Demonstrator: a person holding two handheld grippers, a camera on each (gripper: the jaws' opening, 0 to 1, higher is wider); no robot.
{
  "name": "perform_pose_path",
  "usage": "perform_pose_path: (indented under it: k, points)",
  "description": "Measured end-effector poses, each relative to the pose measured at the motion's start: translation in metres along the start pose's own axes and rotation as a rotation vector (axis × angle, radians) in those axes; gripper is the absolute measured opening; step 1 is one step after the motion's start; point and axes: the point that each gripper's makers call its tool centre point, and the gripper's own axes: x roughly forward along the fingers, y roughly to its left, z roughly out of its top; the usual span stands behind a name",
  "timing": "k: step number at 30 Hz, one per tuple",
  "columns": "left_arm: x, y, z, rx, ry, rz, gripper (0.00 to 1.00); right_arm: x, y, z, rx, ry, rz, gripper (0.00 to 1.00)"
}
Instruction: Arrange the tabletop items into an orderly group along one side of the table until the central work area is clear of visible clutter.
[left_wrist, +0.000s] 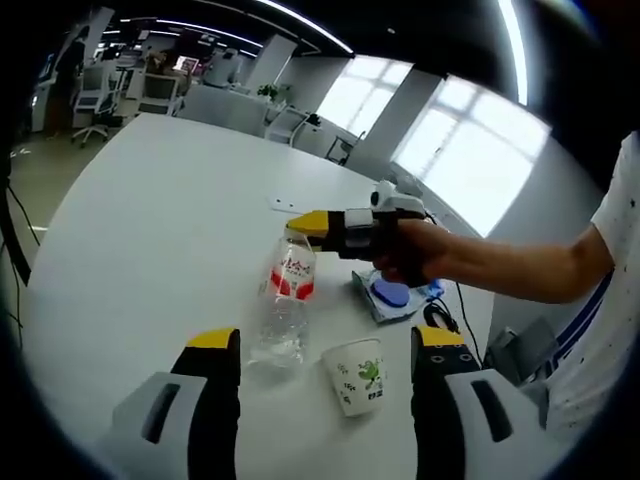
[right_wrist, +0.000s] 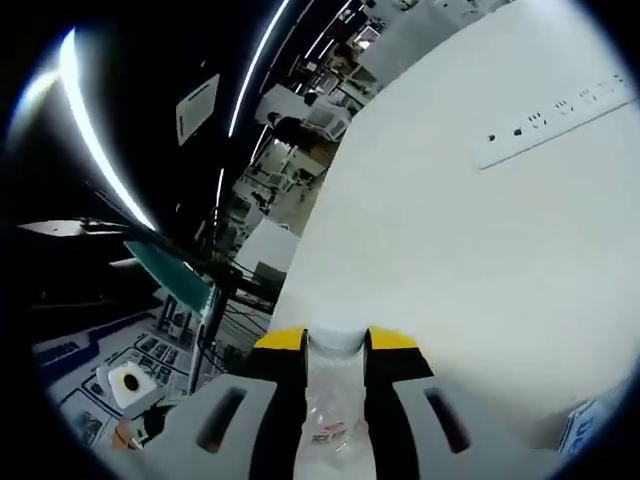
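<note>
A clear plastic water bottle (left_wrist: 285, 300) with a red and white label stands on the white table (left_wrist: 150, 230). My right gripper (left_wrist: 312, 226), held by a person's hand, reaches in from the right and is shut on the bottle's top. In the right gripper view the bottle (right_wrist: 333, 400) sits pinched between the yellow-tipped jaws of my right gripper (right_wrist: 335, 342). A white paper cup (left_wrist: 357, 376) with a green print stands just right of the bottle. My left gripper (left_wrist: 327, 340) hangs open near the table's front, its jaws either side of bottle and cup, holding nothing.
A blue and white packet (left_wrist: 390, 296) lies behind the cup, next to a black cable (left_wrist: 440, 318). A white power strip (right_wrist: 555, 122) is set into the table further off. Office chairs and desks (left_wrist: 100, 90) stand beyond the far edge.
</note>
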Motion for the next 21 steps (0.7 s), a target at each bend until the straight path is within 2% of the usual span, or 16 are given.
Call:
perform_pose_path:
  k: [13,21]
  points:
    - [0.003,0.001,-0.001,0.000,-0.001,0.000,0.70,-0.003,0.028,-0.003,-0.191,0.010,0.065,0.18]
    - [0.007,0.006,-0.003,0.009,0.018,-0.001,0.70,-0.004,0.047,-0.007,-0.289,0.015,0.094,0.18]
